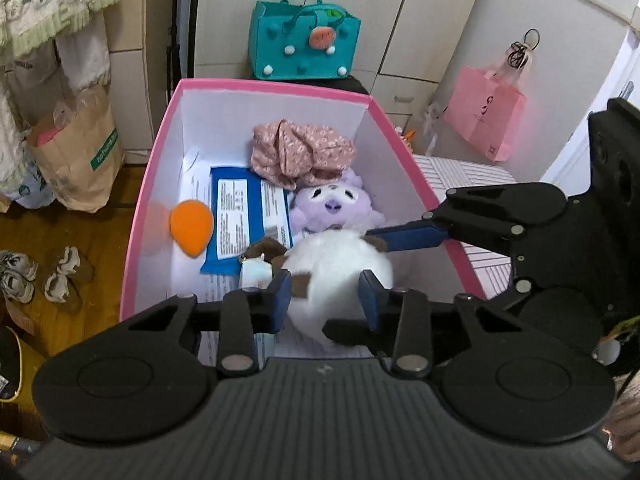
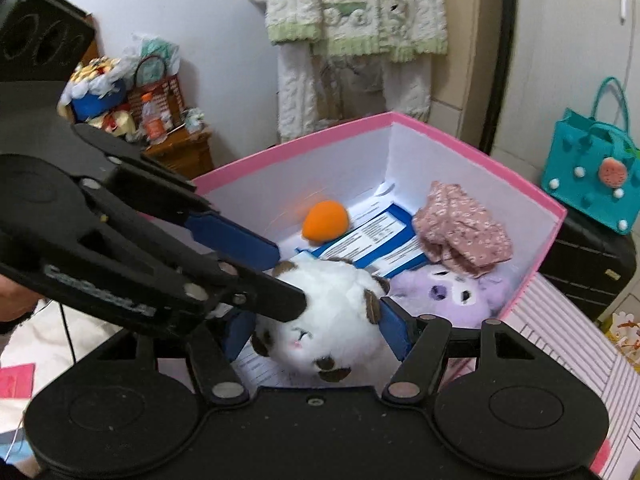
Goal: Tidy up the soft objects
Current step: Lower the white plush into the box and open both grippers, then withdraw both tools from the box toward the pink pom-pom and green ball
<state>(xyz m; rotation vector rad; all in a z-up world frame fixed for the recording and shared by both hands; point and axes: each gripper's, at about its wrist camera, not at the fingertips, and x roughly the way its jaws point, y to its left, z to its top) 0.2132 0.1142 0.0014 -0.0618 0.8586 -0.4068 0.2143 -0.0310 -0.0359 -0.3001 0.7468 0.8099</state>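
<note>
**A:** Your left gripper (image 1: 325, 294) sits low centre of the left wrist view, jaws spread roughly to the width of the white plush (image 1: 338, 276). Both blue pads (image 1: 282, 300) lie against its fur, one on each flank. Whether they squeeze or only touch, I cannot tell.

**B:** And your right gripper (image 2: 316, 330)?

**A:** Same toy, lower centre of the right wrist view. Jaws wide, blue fingers (image 2: 394, 330) bracketing the white plush (image 2: 320, 320) on either side, touching the fur. In the left wrist view it enters from the right edge, one finger reaching to the plush's upper right.

**B:** Where is the plush itself?

**A:** Over the near end of the pink box (image 1: 160, 184), face and brown patches towards your right camera. Resting on the floor or lifted, unclear.

**B:** The other soft things?

**A:** All inside the box. Purple plush (image 1: 334, 206) just behind the white one, floral cloth (image 1: 300, 152) bundled at the far wall, orange sponge (image 1: 191, 227) centre left, blue-bordered leaflet (image 1: 244, 220) flat on the bottom.
</note>
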